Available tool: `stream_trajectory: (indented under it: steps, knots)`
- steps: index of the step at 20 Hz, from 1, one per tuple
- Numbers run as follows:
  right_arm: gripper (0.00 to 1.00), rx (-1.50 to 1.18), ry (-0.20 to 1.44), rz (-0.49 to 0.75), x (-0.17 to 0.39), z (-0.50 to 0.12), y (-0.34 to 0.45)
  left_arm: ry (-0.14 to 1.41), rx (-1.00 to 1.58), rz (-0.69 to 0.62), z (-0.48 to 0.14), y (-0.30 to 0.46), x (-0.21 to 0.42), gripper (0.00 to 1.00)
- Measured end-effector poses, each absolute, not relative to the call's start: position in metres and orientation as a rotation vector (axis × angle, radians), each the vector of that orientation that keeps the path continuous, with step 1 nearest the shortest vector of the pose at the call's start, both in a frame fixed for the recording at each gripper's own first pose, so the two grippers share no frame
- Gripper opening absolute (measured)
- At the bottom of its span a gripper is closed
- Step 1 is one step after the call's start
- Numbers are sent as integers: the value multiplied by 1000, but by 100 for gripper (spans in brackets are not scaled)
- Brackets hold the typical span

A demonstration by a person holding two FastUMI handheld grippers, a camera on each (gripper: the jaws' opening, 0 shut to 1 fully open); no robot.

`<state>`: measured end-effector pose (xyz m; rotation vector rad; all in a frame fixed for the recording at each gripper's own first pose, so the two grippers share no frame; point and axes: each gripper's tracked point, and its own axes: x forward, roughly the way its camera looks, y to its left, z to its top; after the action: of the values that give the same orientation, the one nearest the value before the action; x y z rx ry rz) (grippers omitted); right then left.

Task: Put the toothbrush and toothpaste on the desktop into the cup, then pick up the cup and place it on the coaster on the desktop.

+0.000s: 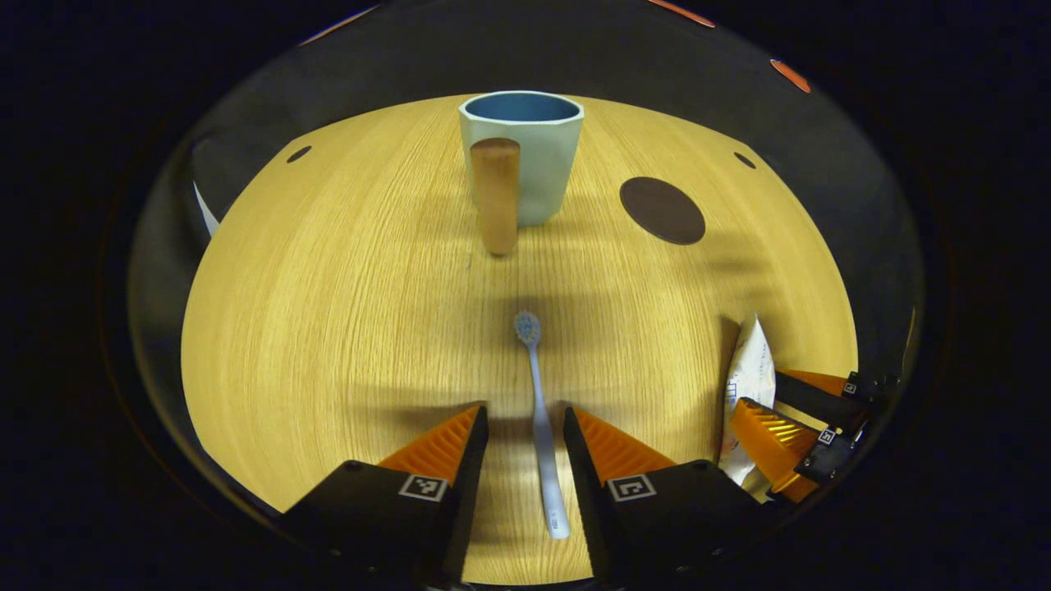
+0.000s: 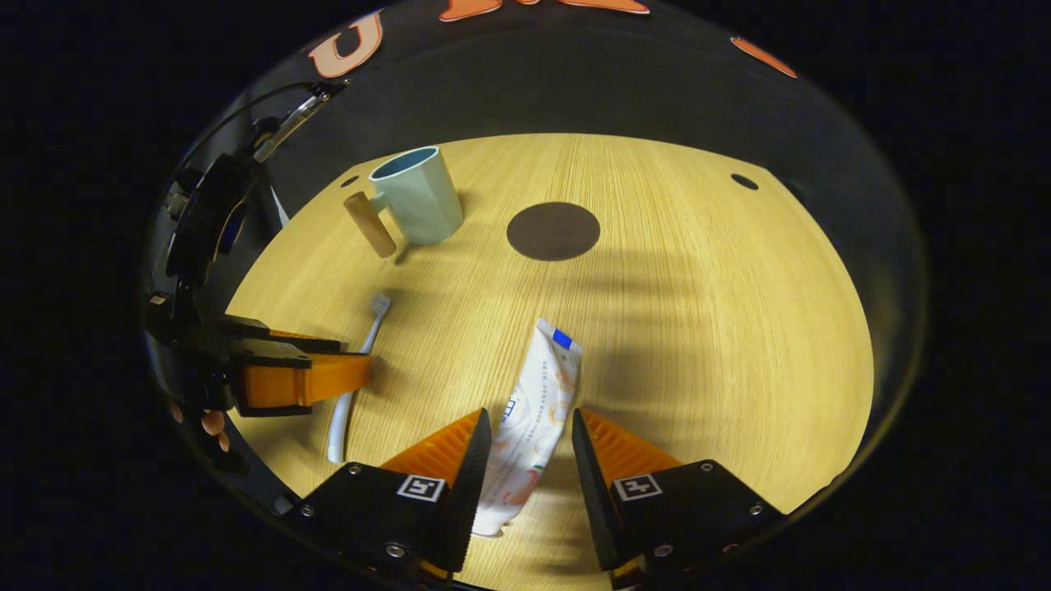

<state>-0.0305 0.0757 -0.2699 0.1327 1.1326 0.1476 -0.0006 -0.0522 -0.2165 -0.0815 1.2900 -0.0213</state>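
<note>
Toothbrush (image 1: 542, 427), slim and pale with a bluish bristle head, lies flat on the light wood-grain desktop (image 1: 345, 328) between the spread fingers of our left gripper (image 1: 525, 431); neither finger touches it, and its head points away toward the cup. In the right gripper view we see the same brush (image 2: 349, 386) lying beside that left gripper (image 2: 328, 373), with fingertips of the hand holding it low at the edge.

Our right gripper (image 2: 525, 435) also stands open, its fingers either side of the white printed toothpaste tube (image 2: 534, 410), which lies flat on the wood with its blue-marked end farther off. We cannot tell whether the left finger grazes the tube. The print on the tube is too small for us to read.

Farther off, the pale green mug with a blue inside and a round wooden handle (image 2: 415, 197) stands upright, and near it to the right lies the dark brown round coaster (image 2: 553, 231), apart from it. Small dark holes mark the desktop's far corners. Black cloth closes the booth behind.
</note>
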Motion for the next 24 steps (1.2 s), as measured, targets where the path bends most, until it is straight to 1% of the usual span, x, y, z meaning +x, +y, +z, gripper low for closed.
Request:
stream_trajectory:
  steps: [1, 2, 3, 4, 5, 6, 7, 10, 11, 12, 17, 20, 23, 24]
  knots:
    - [57, 153, 1139, 152, -30, -272, 79, 1295, -71, 0, -216, -51, -1, 52]
    - [51, 173, 1147, 158, -32, -273, 79, 1294, -69, 19, -215, -49, 1, 45]
    - [46, 185, 1144, 155, -32, -271, 79, 1291, -70, 28, -218, -47, 1, 32]
    - [37, 196, 1146, 147, -30, -272, 80, 1290, -77, 29, -217, -47, 1, 30]
    - [29, 215, 1143, 147, -29, -270, 81, 1283, -80, 26, -221, -46, 3, 26]
    - [20, 241, 1138, 158, -27, -271, 84, 1279, -87, 27, -222, -45, 5, 25]
    - [18, 279, 1136, 166, -29, -267, 84, 1276, -102, 23, -220, -46, 6, 11]
    - [13, 311, 1120, 173, -27, -267, 86, 1248, -130, 16, -218, -47, 8, 12]
    - [12, 300, 1114, 174, -26, -266, 86, 1242, -144, 0, -221, -46, 10, 9]
    - [11, 286, 1106, 170, -25, -267, 85, 1227, -149, -14, -220, -46, 13, 9]
    - [11, 242, 1056, 205, -24, -259, 83, 1152, -123, -63, -215, -45, 28, 9]
    - [6, 249, 1050, 227, -24, -259, 91, 1110, -141, -78, -215, -48, 36, 9]
    - [5, 264, 1036, 236, -21, -258, 92, 1060, -161, -88, -217, -47, 40, 9]
    - [5, 257, 1009, 226, -17, -257, 89, 1048, -165, -91, -218, -44, 40, 9]
